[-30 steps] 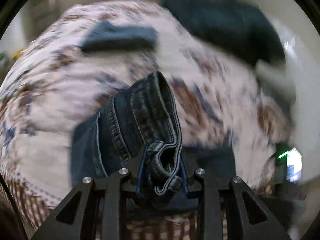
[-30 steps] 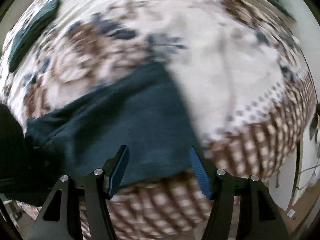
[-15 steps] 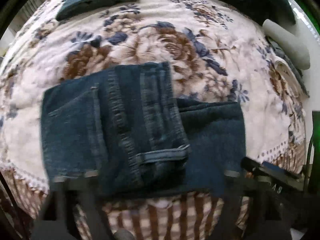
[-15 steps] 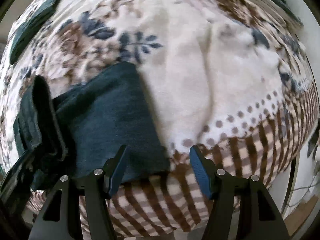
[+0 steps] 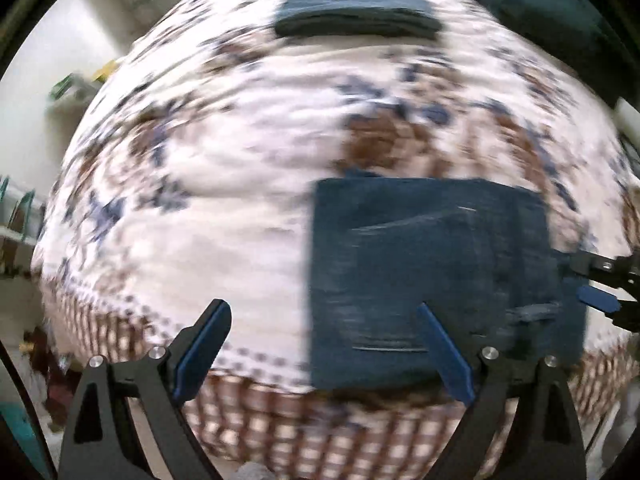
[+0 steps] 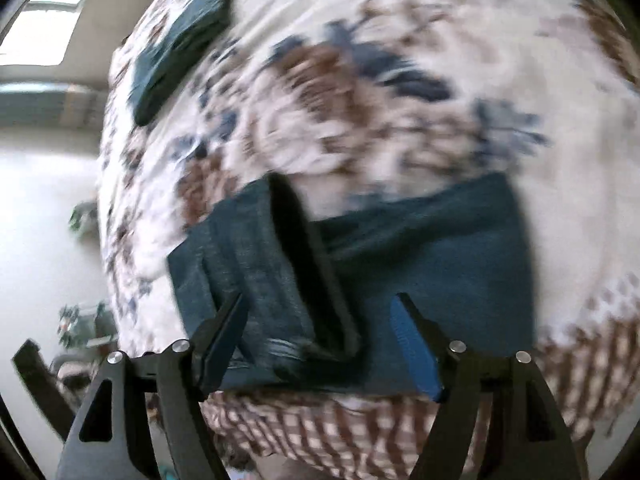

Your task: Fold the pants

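Observation:
The dark blue jeans (image 5: 432,272) lie folded into a rectangle on the floral bedspread near its front edge; they also show in the right wrist view (image 6: 420,248), with the top layer's edge standing up as a ridge. My left gripper (image 5: 320,344) is open and empty, just left of the jeans' left edge. My right gripper (image 6: 320,340) is open and empty, jaws straddling the near edge of the jeans by the ridge. The right gripper's fingertips (image 5: 600,300) show at the right edge of the left wrist view. Both views are blurred.
Another folded dark garment (image 5: 356,12) lies at the far side of the bed, and shows in the right wrist view (image 6: 180,48). A dark pile (image 5: 532,8) sits at the far right corner. The checked bedspread border (image 5: 320,420) hangs over the front edge.
My left gripper let go of the jeans' waistband, opened and swung left. The jeans now lie flat and folded. My right gripper moved left over the jeans' near edge.

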Demonstrator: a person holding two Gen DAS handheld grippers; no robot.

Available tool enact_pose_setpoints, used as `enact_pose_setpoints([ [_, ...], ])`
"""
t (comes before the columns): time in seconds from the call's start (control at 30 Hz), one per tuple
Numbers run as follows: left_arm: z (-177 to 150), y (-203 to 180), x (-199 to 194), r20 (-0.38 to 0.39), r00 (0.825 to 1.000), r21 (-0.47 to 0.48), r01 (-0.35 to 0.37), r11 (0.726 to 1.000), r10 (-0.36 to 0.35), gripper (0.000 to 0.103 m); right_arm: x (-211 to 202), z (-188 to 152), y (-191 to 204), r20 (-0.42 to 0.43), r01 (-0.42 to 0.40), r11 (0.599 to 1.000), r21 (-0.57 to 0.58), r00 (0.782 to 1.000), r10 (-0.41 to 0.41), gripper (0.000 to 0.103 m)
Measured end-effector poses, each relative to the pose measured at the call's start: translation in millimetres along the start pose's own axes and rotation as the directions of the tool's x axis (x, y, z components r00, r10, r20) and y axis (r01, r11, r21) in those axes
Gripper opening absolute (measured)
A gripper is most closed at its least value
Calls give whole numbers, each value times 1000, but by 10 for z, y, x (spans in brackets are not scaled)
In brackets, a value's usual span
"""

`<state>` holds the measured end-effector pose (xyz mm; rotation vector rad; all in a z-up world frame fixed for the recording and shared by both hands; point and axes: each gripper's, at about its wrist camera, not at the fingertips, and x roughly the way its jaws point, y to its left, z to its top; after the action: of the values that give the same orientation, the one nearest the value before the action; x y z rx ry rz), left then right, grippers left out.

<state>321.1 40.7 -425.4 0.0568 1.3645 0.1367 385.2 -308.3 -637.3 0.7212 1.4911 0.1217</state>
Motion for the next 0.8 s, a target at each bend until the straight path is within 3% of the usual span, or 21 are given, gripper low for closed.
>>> enact_pose_setpoints([
  [0.13, -26, 377, 186, -35, 998, -68, -57, 996, 55, 94, 447, 89, 124, -112, -8, 1000, -17, 994, 7, 78],
  [0.27, -59, 558, 330, -68, 995, -122, -77, 990, 69, 94, 967, 86, 95, -230, -104, 993, 49, 967, 112, 80],
  [0.33, -70, 590, 353, -75, 995, -148, -75, 986, 65, 94, 976, 23, 226, -196, -73, 997, -18, 978, 68, 66],
  [0.37, -68, 591, 353, -79, 995, -157, -70, 985, 58, 94, 974, -7, 278, -185, -62, 997, -47, 981, 52, 43],
  [0.4, -66, 585, 349, -81, 996, -162, -60, 985, 47, 94, 934, -32, 331, -171, -49, 996, -71, 985, 37, 29],
  [0.5, -24, 549, 296, -75, 997, -160, -42, 986, 30, 94, 585, -101, 453, -102, -56, 995, -84, 994, 47, 19],
  [0.63, 100, 455, 166, -47, 999, -149, 11, 989, -18, 94, -175, -179, 246, -2, -54, 998, -13, 999, 54, 16],
  [0.8, 281, 159, 97, -22, 994, -110, 101, 989, -104, 94, -942, -177, -618, 96, 109, 990, 85, 989, -117, 15],
])
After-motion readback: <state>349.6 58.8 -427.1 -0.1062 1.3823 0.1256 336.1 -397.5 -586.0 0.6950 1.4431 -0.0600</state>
